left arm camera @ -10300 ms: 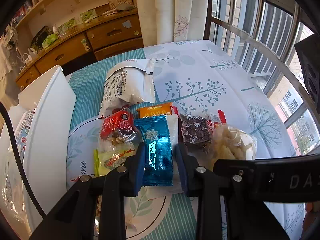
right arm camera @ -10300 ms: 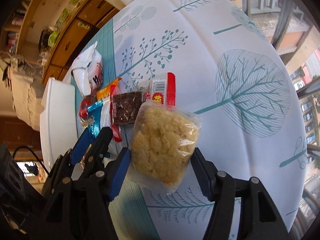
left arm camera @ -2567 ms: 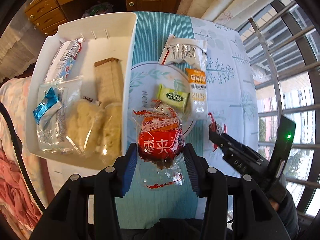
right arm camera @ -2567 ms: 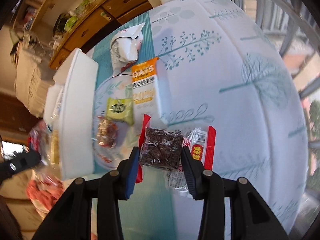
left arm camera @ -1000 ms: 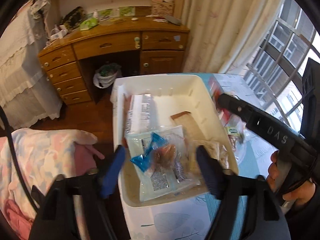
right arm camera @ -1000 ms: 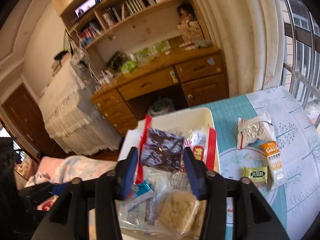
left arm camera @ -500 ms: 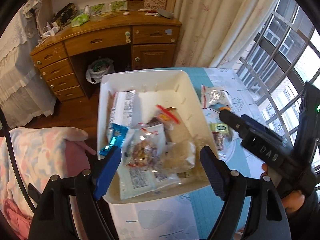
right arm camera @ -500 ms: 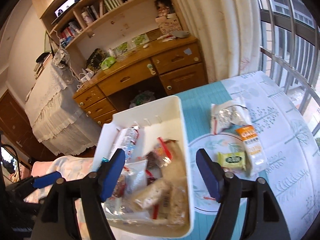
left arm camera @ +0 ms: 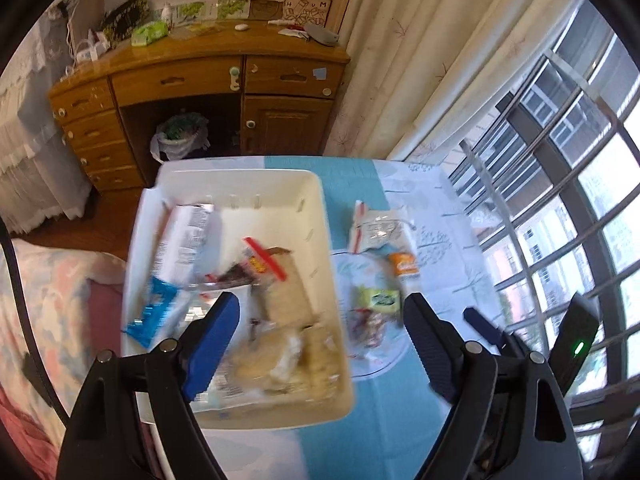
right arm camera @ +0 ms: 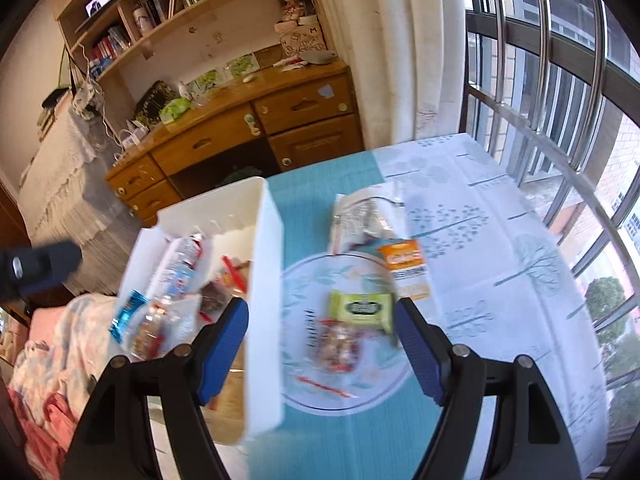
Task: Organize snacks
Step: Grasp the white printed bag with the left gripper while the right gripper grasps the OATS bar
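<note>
My left tongs (left arm camera: 320,344) hang over the white bin (left arm camera: 324,216) with their jaws opening and nothing between the blue pads. My right tongs (right arm camera: 320,344) stand wide and empty above the bin's right wall and the round print on the worktop (right arm camera: 500,240). The bin sits along the worktop's left edge and holds a heap of packets: a blue-ended wrapper (left arm camera: 152,312), a long white pack (left arm camera: 184,236), a red-striped bag (left arm camera: 264,260) and pale crisped cakes (left arm camera: 280,344), all blurred. Still out on the worktop, to the right of the bin, lie a crumpled white bag (right arm camera: 360,216) nearest the far edge, an orange oat bar (right arm camera: 406,270) just beside it, a green packet (right arm camera: 360,308) and, nearest me, a clear red-printed pouch (right arm camera: 336,346) that touches the green packet.
</note>
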